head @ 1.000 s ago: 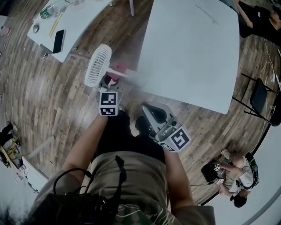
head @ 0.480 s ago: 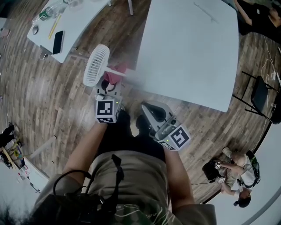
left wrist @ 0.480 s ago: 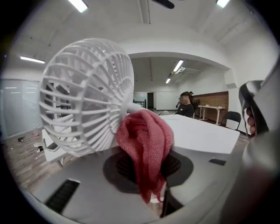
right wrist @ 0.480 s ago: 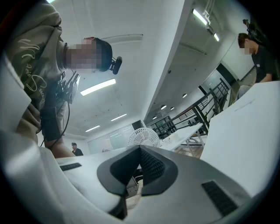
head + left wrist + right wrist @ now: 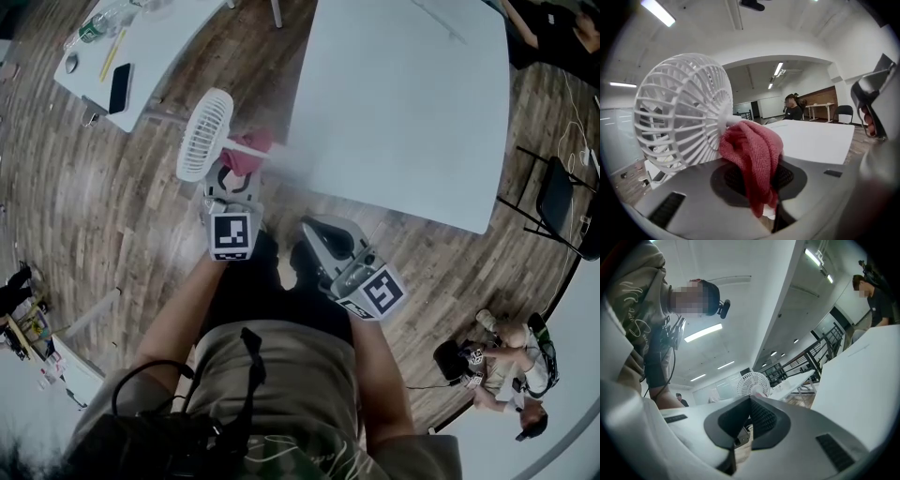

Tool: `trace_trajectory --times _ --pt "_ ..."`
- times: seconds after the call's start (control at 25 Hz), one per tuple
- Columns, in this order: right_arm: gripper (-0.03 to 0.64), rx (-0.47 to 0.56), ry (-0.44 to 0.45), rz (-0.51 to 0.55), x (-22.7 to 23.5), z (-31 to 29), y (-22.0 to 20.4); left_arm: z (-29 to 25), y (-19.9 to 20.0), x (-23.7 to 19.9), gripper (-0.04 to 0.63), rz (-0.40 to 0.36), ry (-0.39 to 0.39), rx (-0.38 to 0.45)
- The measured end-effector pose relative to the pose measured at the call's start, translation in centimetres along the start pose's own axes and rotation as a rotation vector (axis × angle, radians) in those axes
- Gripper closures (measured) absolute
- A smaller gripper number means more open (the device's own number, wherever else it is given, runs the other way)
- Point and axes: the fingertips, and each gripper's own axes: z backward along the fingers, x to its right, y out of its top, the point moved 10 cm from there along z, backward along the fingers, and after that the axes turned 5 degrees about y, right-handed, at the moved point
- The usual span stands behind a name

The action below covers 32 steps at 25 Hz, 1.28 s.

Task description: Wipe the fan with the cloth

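Grasping red cloth with left gripper, apparently against white fan hub; holding right gripper clenched, empty

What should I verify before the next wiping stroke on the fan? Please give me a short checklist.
1. Cloth grip: ok. The left tool is closed on the red cloth.
2. Cloth on fan: ok. It lies against the hub of the white fan.
3. Free right tool: ok. It is shut, empty and apart from the fan.
4. Fan steadied: cannot tell. What supports it is not in view.
5. Clean grille: cannot tell from these views.
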Motion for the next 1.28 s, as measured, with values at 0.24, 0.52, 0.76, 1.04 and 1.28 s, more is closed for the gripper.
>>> trace_trajectory --times 0.24,0.52,0.76,1.04,1.28 --pt "0.615 0.006 -0.005 -0.004 0.1 0.5 -0.3 0.1 -0.1 0.5 0.492 -0.035 -0.001 -0.027" --pt "0.615 0.000 -0.012 -0.007 0.6 1.1 -0.6 0.2 -1.0 0.7 0.492 -0.117 0.010 -0.048" --pt "0.615 0.022 -0.042 -0.029 1.3 1.7 -0.7 0.1 -1.6 0.8 0.494 -0.134 0.011 -0.034" --pt "0.615 0.036 -0.053 -0.026 1.2 1.5 -1.1 -0.4 -3.1 1.0 0.492 -0.196 -0.013 -0.051" --pt "0.615 0.037 -0.052 -0.013 0.8 1.1 -2.0 -0.9 -5.6 1.1 0.492 -0.209 -0.038 -0.093"
